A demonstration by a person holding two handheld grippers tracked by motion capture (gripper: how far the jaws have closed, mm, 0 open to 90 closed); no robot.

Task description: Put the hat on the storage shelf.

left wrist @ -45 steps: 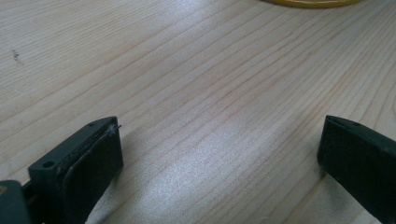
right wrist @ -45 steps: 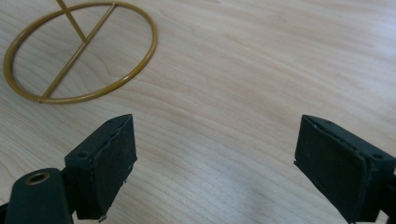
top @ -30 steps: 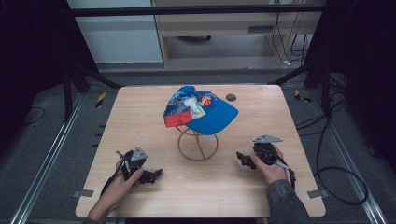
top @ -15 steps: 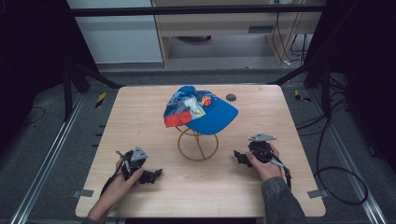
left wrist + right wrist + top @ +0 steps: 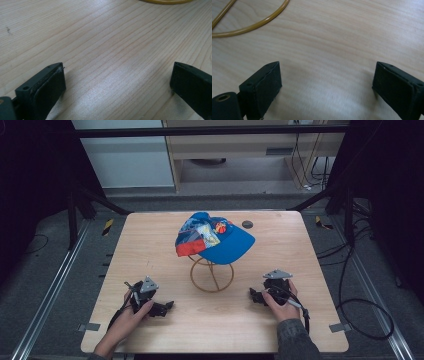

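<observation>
Both grippers, left (image 5: 167,306) and right (image 5: 254,294), rest with jaws spread, flanking the cap (image 5: 215,237) on its stand (image 5: 211,274).

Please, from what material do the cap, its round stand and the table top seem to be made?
The cap looks like soft woven fabric, matte: it sags and folds, with printed panels and a blue brim. The stand seems to be thin bent wire, perhaps metal, with a smooth yellow-brass coating that shines slightly. The table top looks like pale wood or a wood veneer, satin finish: long straight grain lines and a soft glare.
</observation>
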